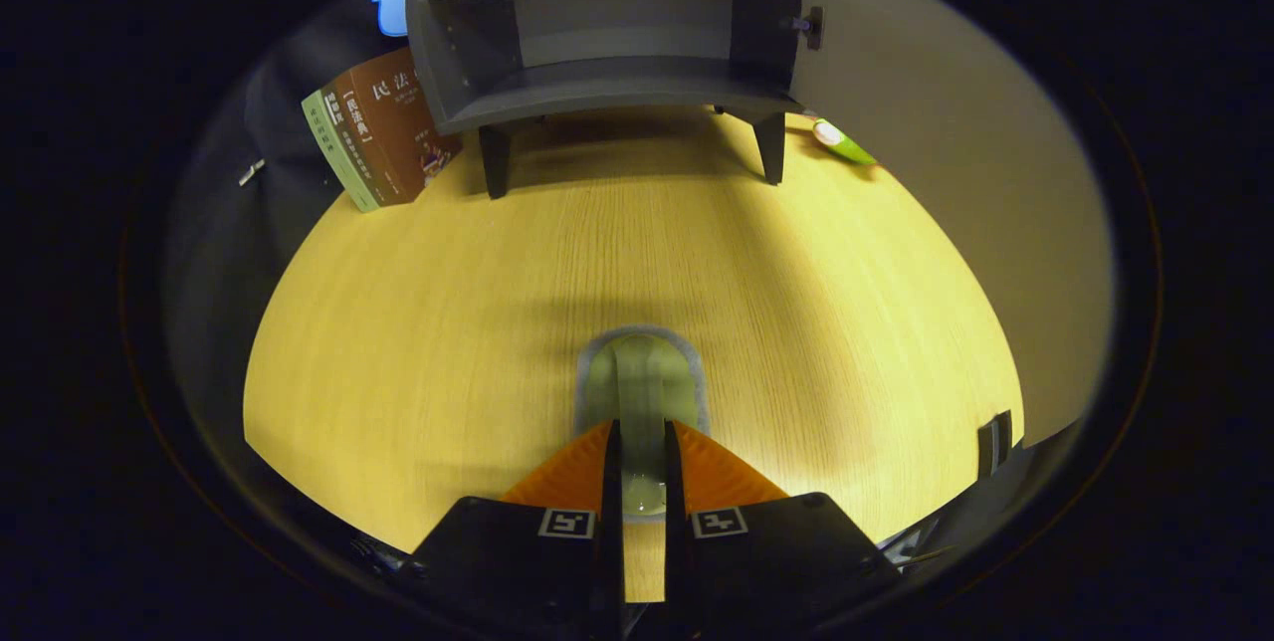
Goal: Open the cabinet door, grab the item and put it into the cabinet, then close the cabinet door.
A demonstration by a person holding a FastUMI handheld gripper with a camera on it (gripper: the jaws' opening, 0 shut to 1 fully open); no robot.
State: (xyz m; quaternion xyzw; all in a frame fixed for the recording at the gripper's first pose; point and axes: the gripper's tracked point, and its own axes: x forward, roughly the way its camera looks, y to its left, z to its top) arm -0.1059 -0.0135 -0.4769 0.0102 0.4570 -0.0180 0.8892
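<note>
Your gripper (642, 442) was closed down on the item, a pale green thing with a grey rim (641, 377), both fingers (572, 472) pinching a narrow upright part of it, so only a slim gap was left between them. Couldn't tell exactly what the item was, some kind of small lidded or handled object, and most of it stuck out just ahead of the fingertips over the wooden tabletop (418, 322).

The cabinet (607, 44) sat well beyond the fingers, straight ahead, door (946, 173) swung wide to the right, with the lower shelf bare. Some books (383, 128) leaned just left of it, and a small green object (844, 143) lay by its right leg.

Stuff I'd have worried about: you were gripping a thin strip, so the item could've swivelled or slipped out if you swung fast. Coming in low, you'd have clipped the shelf's front edge or a leg. Drifting left risked knocking the books. And the open door was close enough to catch on your way back out.
</note>
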